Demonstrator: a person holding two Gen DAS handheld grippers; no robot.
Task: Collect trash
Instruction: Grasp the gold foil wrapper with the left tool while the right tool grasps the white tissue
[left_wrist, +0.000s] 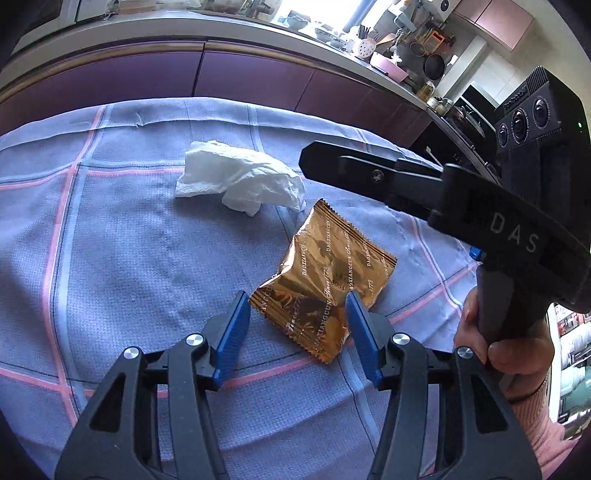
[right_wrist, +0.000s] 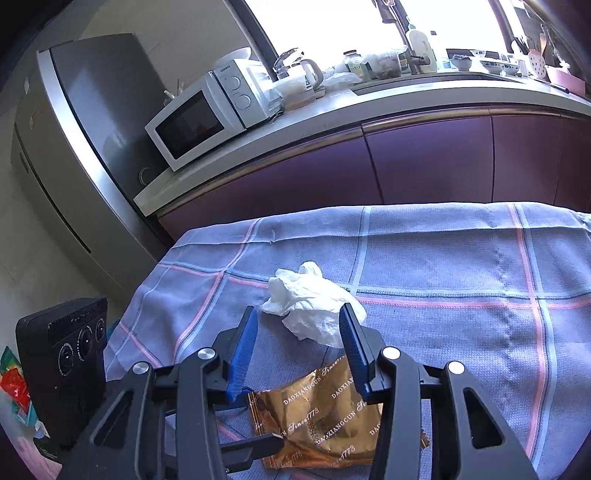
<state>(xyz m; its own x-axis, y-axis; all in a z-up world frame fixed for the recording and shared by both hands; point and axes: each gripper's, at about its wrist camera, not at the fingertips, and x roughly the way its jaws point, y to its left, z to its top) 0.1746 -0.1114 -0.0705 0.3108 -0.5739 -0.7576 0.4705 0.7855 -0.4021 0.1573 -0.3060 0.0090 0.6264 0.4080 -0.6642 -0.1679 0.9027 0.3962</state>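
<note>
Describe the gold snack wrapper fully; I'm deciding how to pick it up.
The gold snack wrapper is a shiny foil pouch, brown-gold, with repeated white lettering and zigzag-crimped ends. It looks puffed and creased, and lies flat on the checked cloth, set diagonally, just short of the crumpled white tissue. Whether it is torn open cannot be told. The left hand-held gripper frames its near corner, seemingly without touching it.

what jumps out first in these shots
A shiny gold wrapper lies on the blue checked cloth, right in front of the left gripper, whose blue fingers stand open. Just beyond it sits a crumpled white tissue, near the right gripper.
</note>
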